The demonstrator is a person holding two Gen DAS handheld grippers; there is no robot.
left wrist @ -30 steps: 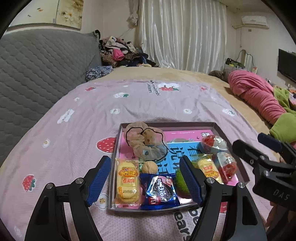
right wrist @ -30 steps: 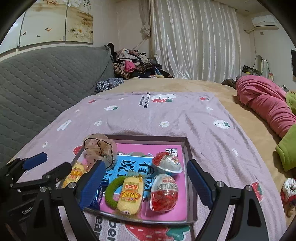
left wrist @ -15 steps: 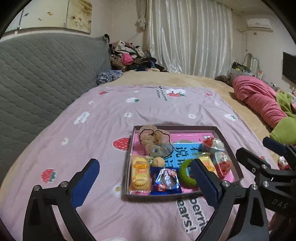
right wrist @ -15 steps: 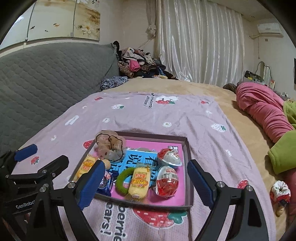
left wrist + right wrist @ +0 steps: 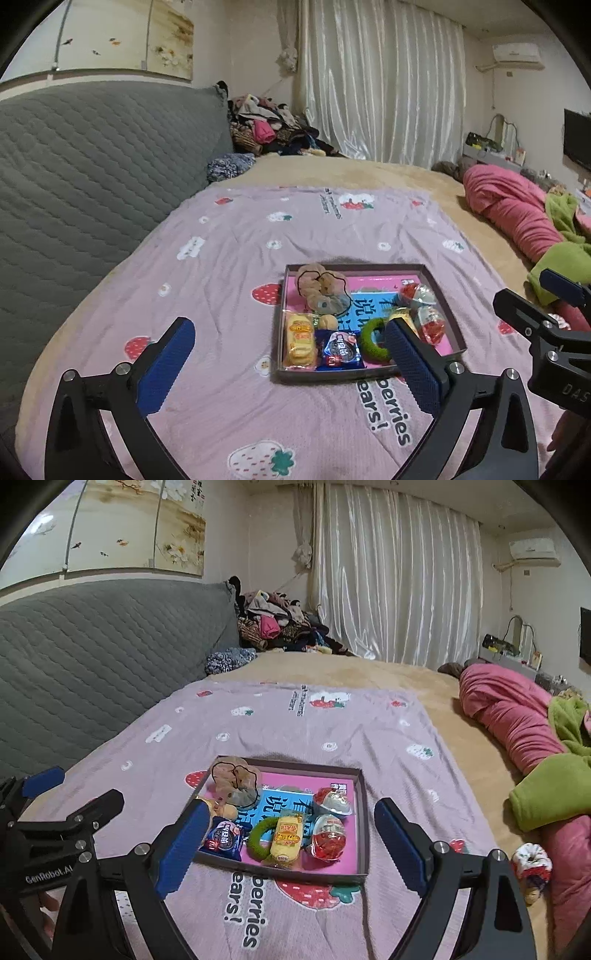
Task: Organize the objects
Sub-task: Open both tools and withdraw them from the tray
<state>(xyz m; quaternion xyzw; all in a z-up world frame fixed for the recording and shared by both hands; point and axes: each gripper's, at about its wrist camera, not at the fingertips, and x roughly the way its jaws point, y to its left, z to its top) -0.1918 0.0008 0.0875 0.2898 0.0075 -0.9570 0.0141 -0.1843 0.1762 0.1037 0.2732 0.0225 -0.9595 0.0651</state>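
Pink bedding with strawberries is lying flat over a big bed, and a gray quilted headboard is standing along the left side. White curtains are hanging at the far wall, with a heap of clothes piled in the far corner. A pink blanket and a green one are lying bunched at the right.

A shallow tray is sitting on the bedding, near the tongs. Inside it, a brown scrunchie is lying in the far left corner. A yellow snack pack is lying at the near left, and a blue cookie pack is touching it on the right. A green ring is lying in the middle, with a second yellow snack resting partly over it. Two clear egg toys are sitting at the right side, one nearer and one farther.

The left tongs are hovering over the bedding, just short of the tray's near left edge. Their jaws are standing wide apart and holding nothing. The right tongs are hovering over the tray's near edge, jaws also wide apart and empty. A small white scrunchie is lying off the bedding at the near right.
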